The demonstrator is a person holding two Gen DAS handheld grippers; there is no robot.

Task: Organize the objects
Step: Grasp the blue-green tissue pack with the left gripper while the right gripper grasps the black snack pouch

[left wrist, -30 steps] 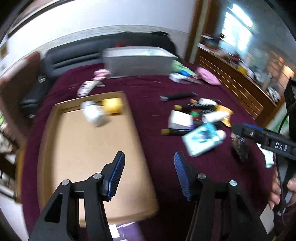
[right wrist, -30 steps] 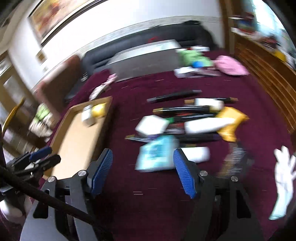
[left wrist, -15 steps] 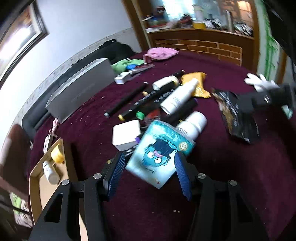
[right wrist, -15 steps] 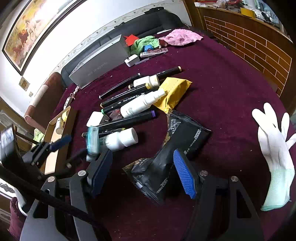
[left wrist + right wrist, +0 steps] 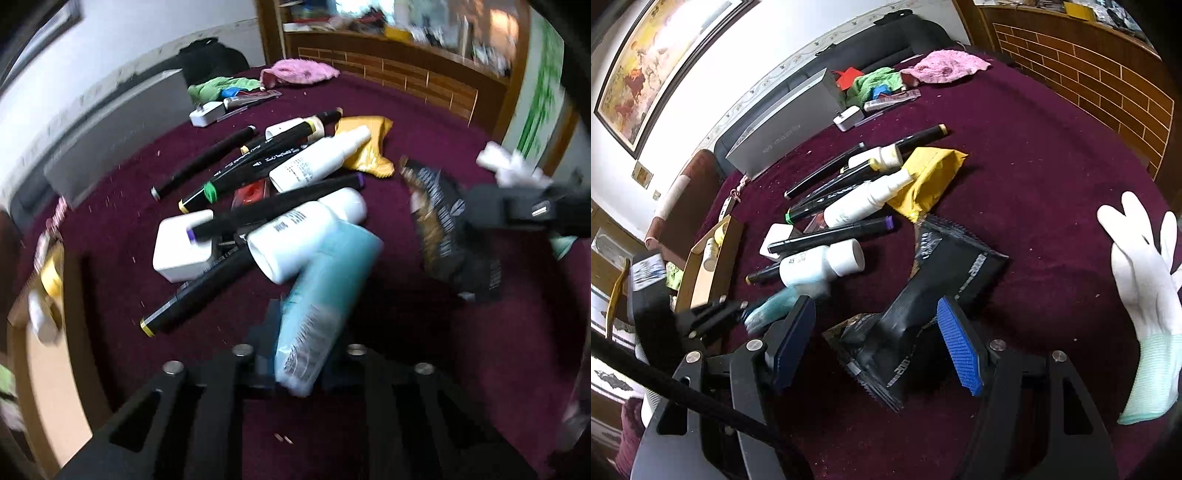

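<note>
Left tongs (image 5: 301,354): They were open with the blue pack (image 5: 325,295) between them. Now they have snapped tight on it.
Blue pack: It lay flat by the white bottle (image 5: 295,243). Now it sits on edge in the left tongs, blurry.
Right tongs (image 5: 877,343): A second ago they were over the tray side. Now they sit low around the black pouch (image 5: 923,317), not touching it.
</note>
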